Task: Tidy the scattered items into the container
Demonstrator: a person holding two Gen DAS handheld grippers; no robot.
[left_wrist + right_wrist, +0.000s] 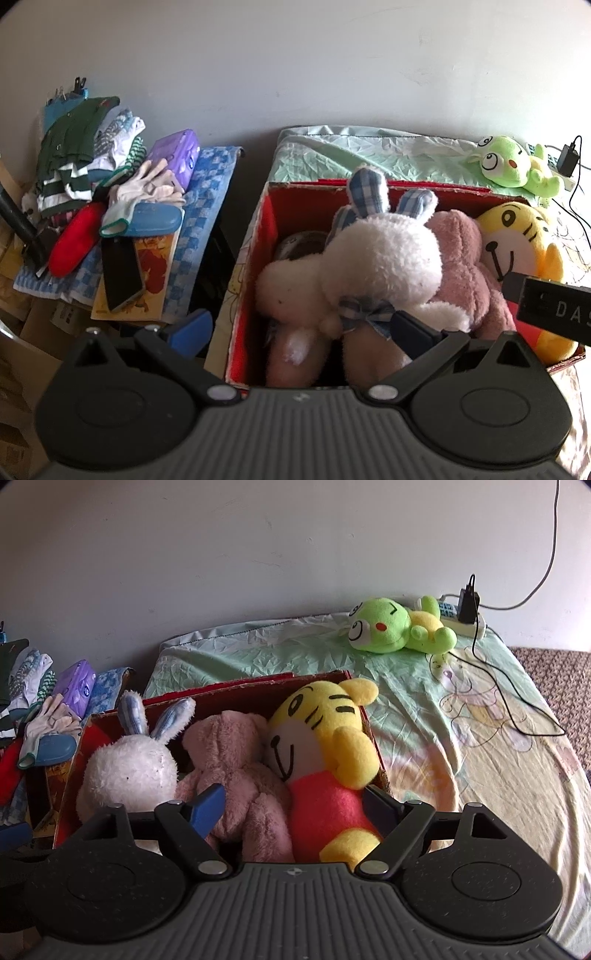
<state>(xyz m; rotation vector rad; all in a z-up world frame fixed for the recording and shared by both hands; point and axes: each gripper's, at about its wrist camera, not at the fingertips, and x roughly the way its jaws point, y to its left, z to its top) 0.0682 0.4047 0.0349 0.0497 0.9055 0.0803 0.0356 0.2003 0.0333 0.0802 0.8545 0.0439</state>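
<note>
- Red box point(325, 686) — the container, standing on the bed with its top open; it stands at the near-left corner of the pale green sheet point(258, 650), within reach of both hands.
- White rabbit point(369, 258), pink plush point(236, 775) and yellow tiger point(325, 731) — three soft toys already inside, packed side by side so that they fill the box across its width; the tiger's head and ear rise above the rim (it looks propped against the right wall rather than pushed down).
- Left gripper point(306, 328) — over the left half of the box, jaws spread wide; the right finger lies against the rabbit's checked bow, the left finger is outside the box wall, so nothing is held.
- Right gripper point(295, 808) — jaws wide, straddling the pink plush and the tiger's red body without pressing on either; this reads as a release or a settling of the toys, not a grasp.
- Green frog plush point(399, 627) — the one toy still out, lying on its side at the far end of the sheet, just beside a white power strip point(469, 624) and its charger cable; probably the next item to fetch, with care not to snag the cable.
- Side pile point(110, 206) — clothes, gloves and a book left of the box, on a separate surface.
</note>
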